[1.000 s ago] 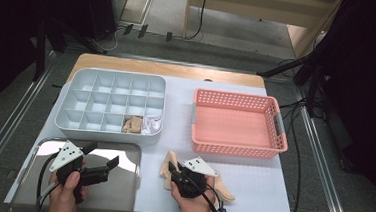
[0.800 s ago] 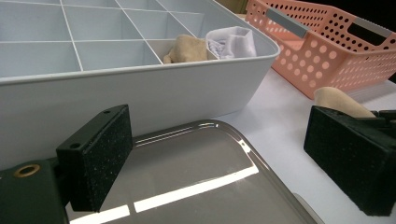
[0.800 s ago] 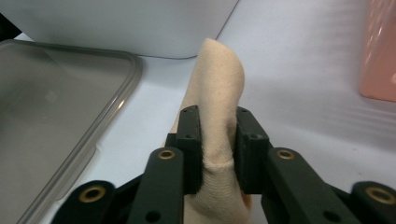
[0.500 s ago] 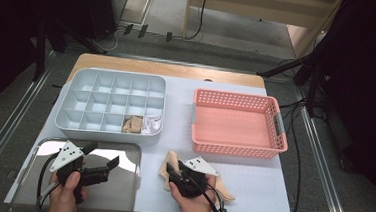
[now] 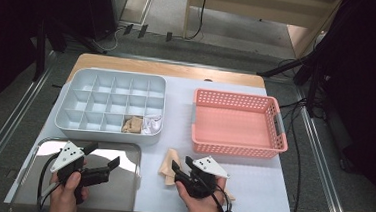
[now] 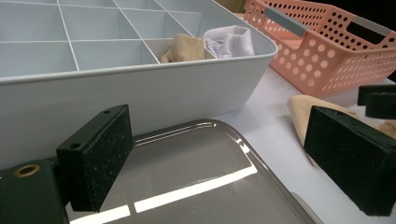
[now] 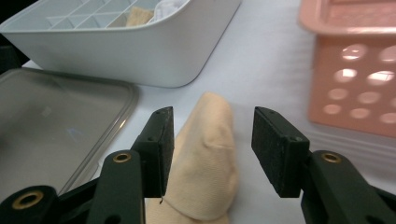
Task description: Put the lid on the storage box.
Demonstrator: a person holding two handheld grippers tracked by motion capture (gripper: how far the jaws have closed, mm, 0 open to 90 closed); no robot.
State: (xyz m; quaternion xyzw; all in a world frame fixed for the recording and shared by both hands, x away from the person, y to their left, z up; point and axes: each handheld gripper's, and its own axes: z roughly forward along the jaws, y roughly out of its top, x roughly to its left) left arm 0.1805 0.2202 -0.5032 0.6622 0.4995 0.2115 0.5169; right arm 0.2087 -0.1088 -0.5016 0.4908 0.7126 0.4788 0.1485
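A beige sock [image 5: 167,165] lies on the white mat near the front edge. My right gripper [image 5: 182,163] is low over it. In the right gripper view the sock [image 7: 210,177] lies between the jaws of the right gripper [image 7: 212,144], which have just been opening. It brushes the left pad, with a gap at the right pad. My left gripper [image 5: 103,155] hovers open over a shiny metal tray [image 5: 120,191]; in its own view the left gripper [image 6: 224,158] has nothing between its wide jaws.
A grey divided box [image 5: 74,120] stands at back left, with a rolled beige sock [image 5: 133,125] and a white one [image 5: 152,123] in its front right cells. A pink basket [image 5: 233,149] stands at back right. A cable trails behind the right hand.
The right gripper's jaws have spread apart around the beige sock, which stays on the mat. The left gripper has not moved.
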